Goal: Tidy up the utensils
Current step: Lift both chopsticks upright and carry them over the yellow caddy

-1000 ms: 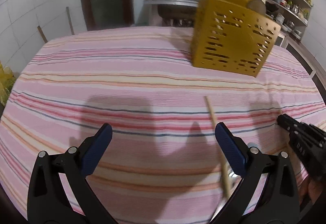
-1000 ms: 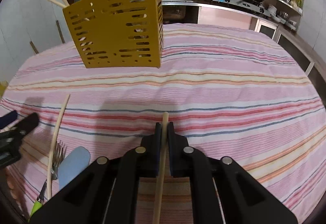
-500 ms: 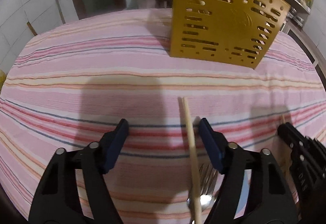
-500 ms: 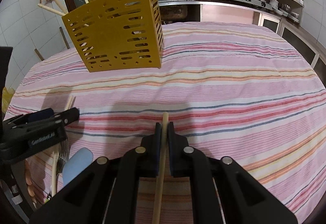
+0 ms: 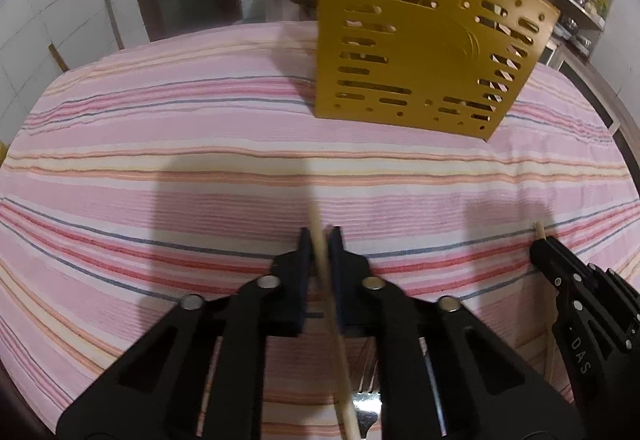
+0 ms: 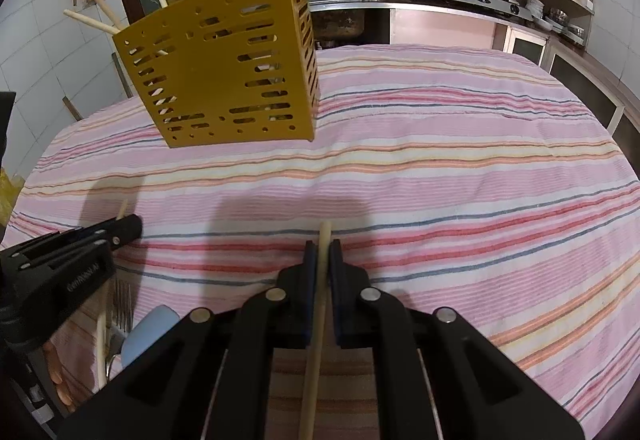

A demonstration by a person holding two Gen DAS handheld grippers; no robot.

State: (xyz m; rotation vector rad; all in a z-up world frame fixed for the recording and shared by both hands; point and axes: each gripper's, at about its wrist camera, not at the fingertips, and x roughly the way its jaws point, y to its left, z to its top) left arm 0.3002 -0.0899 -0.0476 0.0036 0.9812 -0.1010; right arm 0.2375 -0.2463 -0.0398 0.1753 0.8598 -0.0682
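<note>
We had both tongs pinching chopsticks: left tongs (image 5: 319,240) on one chopstick (image 5: 325,280), right tongs (image 6: 322,252) on another (image 6: 318,304) (near the bench's front edge). Next, we judged, came carrying them to the yellow holder (image 6: 224,80) toward the far edge.

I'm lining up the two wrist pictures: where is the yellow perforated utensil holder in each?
Left wrist: the yellow utensil holder stands upper right of centre on the striped tablecloth.
Right wrist: it stands upper left, with chopsticks poking out.
Shared landmark: the striped tablecloth.
</note>
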